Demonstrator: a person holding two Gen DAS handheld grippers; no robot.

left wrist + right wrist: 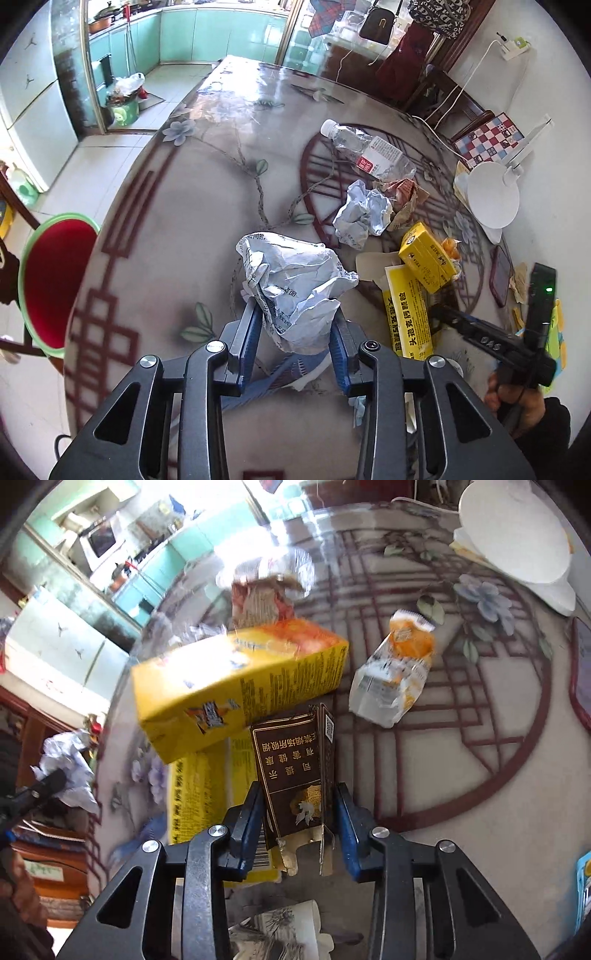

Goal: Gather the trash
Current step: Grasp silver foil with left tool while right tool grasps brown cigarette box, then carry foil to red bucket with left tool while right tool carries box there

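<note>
Pinching a crumpled ball of printed paper, my left hand-held gripper has both blue pads pressed into its sides, the ball lifted clear of the desk. Ahead of that hand-held gripper and to its right lie another crumpled paper, a crushed plastic bottle and a yellow box. Off to its left, past the desk edge, stands a red bin with a green rim. My right hand-held gripper has a flattened brown cigarette pack standing between its pads; the left pad touches it, but I cannot tell if the right one does. Just beyond its fingertips sits the yellow box, with an orange snack wrapper ahead to the right.
</note>
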